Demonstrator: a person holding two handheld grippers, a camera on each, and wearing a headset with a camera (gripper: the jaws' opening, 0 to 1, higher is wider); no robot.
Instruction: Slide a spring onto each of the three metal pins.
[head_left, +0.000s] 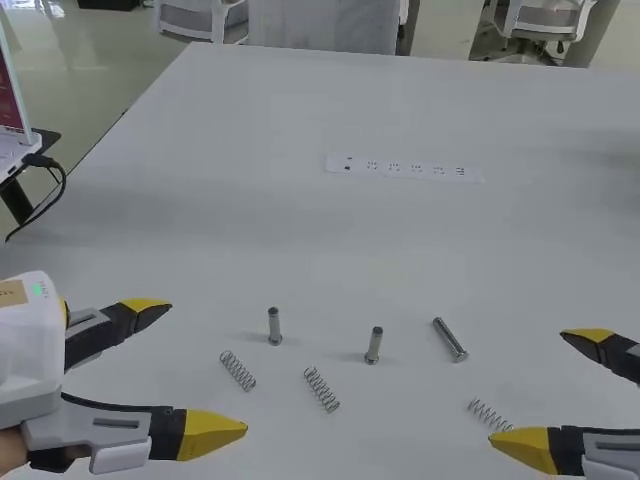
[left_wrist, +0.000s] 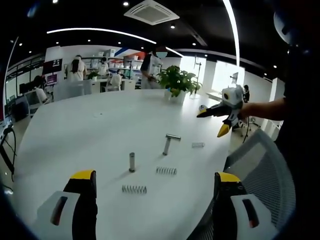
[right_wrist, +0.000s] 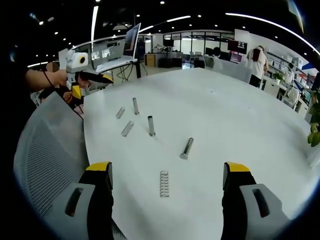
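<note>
Three metal pins rest on the white table (head_left: 400, 250). The left pin (head_left: 274, 326) and the middle pin (head_left: 373, 345) stand upright; the right pin (head_left: 449, 339) lies flat. Three loose springs lie in front of them: one at the left (head_left: 237, 370), one in the middle (head_left: 321, 388), one at the right (head_left: 489, 414). My left gripper (head_left: 185, 370) is open beside the left spring, holding nothing. My right gripper (head_left: 548, 390) is open just right of the right spring (right_wrist: 163, 183), with the lying pin (right_wrist: 186, 148) ahead of it. No pin carries a spring.
A white power strip (head_left: 404, 168) lies further back on the table. A laptop (head_left: 10, 110) with a black cable (head_left: 45, 185) sits off the table's left side. Office chairs (head_left: 200, 18) stand at the far edge. The near table edge runs just below both grippers.
</note>
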